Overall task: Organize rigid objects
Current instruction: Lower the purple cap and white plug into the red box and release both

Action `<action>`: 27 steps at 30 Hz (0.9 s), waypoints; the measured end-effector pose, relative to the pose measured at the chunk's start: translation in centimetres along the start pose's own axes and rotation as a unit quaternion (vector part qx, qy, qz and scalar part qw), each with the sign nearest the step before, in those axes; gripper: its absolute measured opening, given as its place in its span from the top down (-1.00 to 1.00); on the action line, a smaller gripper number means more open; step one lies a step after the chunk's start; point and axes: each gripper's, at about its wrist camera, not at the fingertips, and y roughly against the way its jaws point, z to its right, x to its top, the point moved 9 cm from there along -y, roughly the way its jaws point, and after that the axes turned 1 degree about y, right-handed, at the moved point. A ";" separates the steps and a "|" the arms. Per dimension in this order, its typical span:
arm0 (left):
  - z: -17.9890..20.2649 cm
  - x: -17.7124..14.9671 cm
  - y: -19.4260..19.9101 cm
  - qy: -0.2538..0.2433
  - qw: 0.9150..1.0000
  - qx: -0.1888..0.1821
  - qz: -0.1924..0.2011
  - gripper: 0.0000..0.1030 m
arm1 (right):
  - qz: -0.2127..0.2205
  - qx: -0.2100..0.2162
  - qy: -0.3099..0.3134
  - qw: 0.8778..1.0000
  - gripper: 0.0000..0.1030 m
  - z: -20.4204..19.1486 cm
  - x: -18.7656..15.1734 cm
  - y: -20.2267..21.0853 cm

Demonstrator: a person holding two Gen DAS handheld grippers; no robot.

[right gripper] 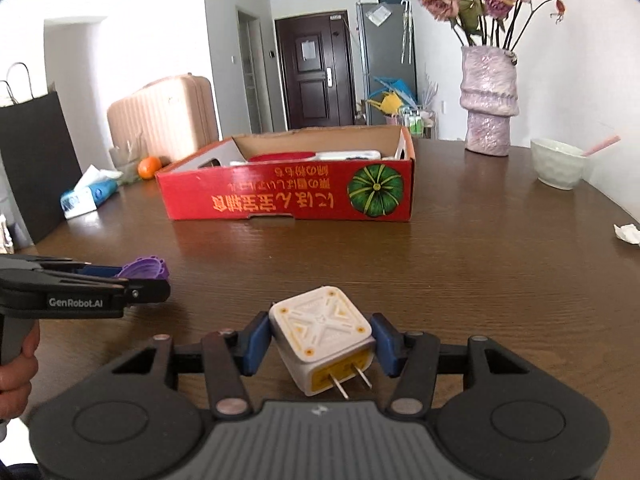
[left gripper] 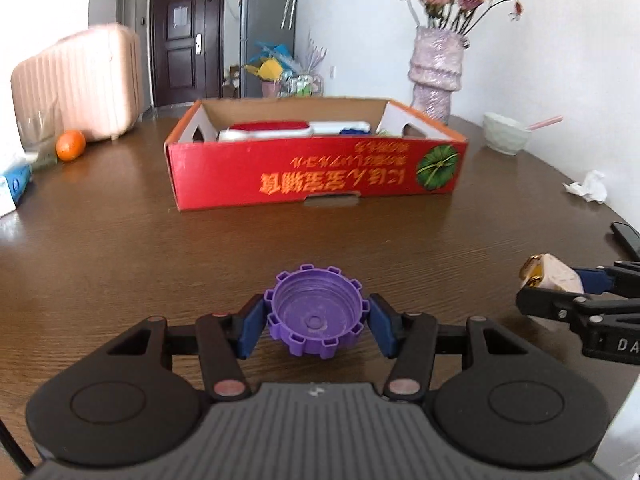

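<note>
Two grippers, both loaded. Left gripper (left gripper: 316, 322) clamps a purple bottle cap (left gripper: 316, 316) between blue pads, open side up: ridged threads inside, notched castellated rim. Right gripper (right gripper: 320, 344) clamps a white plug adapter (right gripper: 322, 334), a rounded cube with an embossed X pattern on top, yellow face and two flat metal prongs pointing back at the camera. Both held above the brown wood-grain table (left gripper: 120, 240). Ahead sits the red cardboard box (left gripper: 316, 174), shallow, open-topped, with upside-down yellow print and a green pumpkin graphic; red and white items inside. Beyond it: textured pink vase (left gripper: 436, 76), pale faceted bowl (left gripper: 504, 134), orange (left gripper: 71, 145).
</note>
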 end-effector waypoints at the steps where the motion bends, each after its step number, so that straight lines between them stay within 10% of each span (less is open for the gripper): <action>1: 0.2 0.1 0.4 -0.003 1.000 0.000 0.004 -0.07 | 0.003 0.003 0.002 1.000 -0.03 -0.1 0.0 0.3; 13: 1.5 2.5 0.2 -0.002 0.999 -0.029 0.016 -0.07 | 0.026 0.016 0.002 1.000 -0.03 0.1 2.1 1.2; 27: 0.6 15.4 -8.9 -0.045 0.996 -0.054 0.057 -0.08 | 0.054 0.055 -0.059 0.995 -0.03 3.1 14.3 -8.1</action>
